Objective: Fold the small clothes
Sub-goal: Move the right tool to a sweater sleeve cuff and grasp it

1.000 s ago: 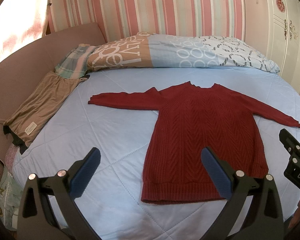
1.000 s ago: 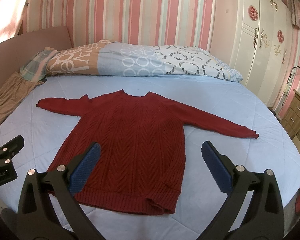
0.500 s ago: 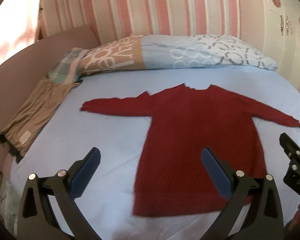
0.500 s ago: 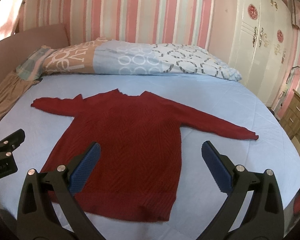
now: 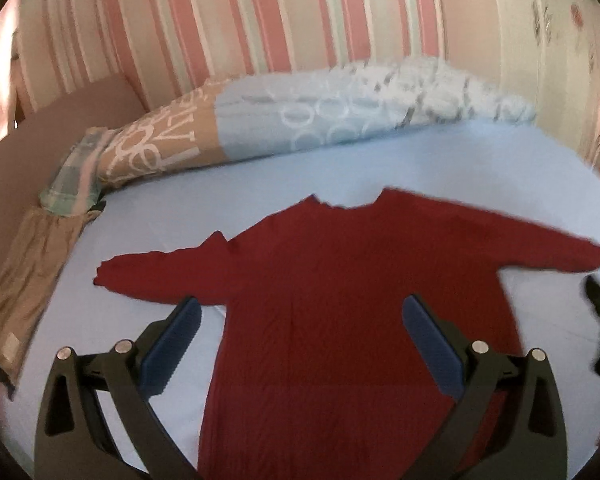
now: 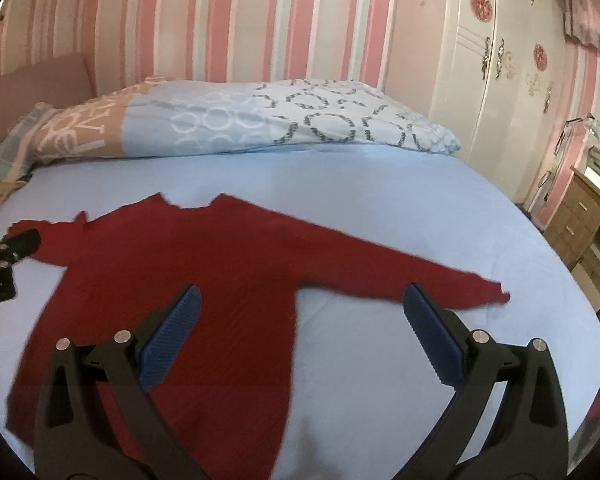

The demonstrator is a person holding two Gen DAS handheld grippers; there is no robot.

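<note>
Red sweater (image 5: 340,300) lies flat mid-frame on the bed (image 6: 380,184), sleeves out, so no folds done yet. Left tongs (image 5: 300,344) and right tongs (image 6: 302,336) both wide open, holding nothing.

Left hand-held gripper (image 5: 300,344) and right hand-held gripper (image 6: 300,340) both hover with fingers spread wide (holding nothing), side by side.

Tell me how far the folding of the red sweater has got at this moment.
Done: the red sweater lies spread flat on the blue bed sheet, both sleeves stretched out sideways. In hand: nothing; the left gripper and right gripper are open above it, neither touching the fabric. Left: every fold, as no sleeve or hem is turned over yet.
</note>
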